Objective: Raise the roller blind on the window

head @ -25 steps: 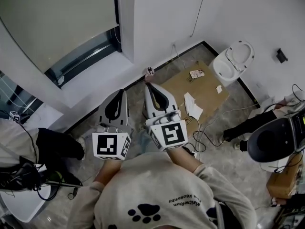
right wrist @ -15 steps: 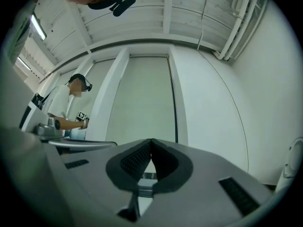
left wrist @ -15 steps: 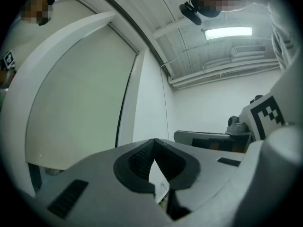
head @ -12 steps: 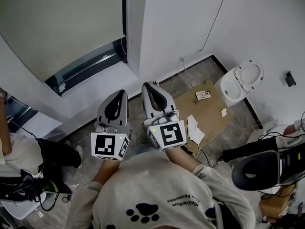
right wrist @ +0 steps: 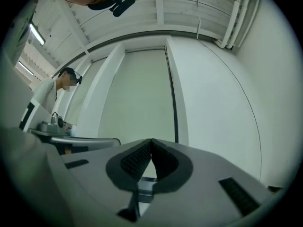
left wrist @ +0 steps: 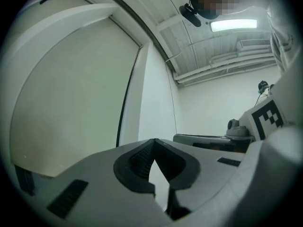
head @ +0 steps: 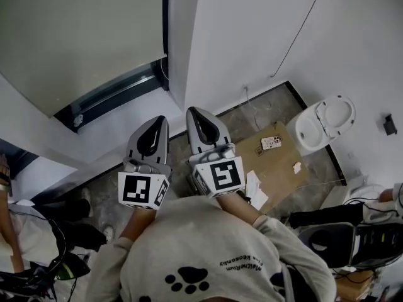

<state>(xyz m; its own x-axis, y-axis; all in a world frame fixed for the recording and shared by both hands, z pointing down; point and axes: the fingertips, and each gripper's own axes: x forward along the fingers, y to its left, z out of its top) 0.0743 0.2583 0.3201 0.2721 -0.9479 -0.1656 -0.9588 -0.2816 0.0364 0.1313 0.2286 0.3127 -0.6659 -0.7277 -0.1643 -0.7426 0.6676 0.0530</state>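
The pale roller blind (head: 82, 36) hangs down over the window at the upper left, leaving a dark strip of window frame (head: 113, 94) bare below its bottom edge. My left gripper (head: 160, 119) and right gripper (head: 191, 111) are held side by side, pointing at the wall corner beside the window. Both are shut with nothing between the jaws. In the left gripper view the blind (left wrist: 71, 103) fills the left, beyond the shut left gripper (left wrist: 152, 141). In the right gripper view the blind (right wrist: 137, 103) stands straight ahead of the shut right gripper (right wrist: 151, 141). Neither touches the blind.
A white sill (head: 119, 121) runs under the window. A thin cable (head: 302, 30) hangs down the white wall on the right. A toilet (head: 327, 121) and a cardboard sheet (head: 277, 165) with papers are on the floor. Another person (head: 9, 231) stands at the left.
Both grippers, still shut and side by side, have come nearer the window wall. The blind and wall fill more of the head view, and the toilet has slid right.
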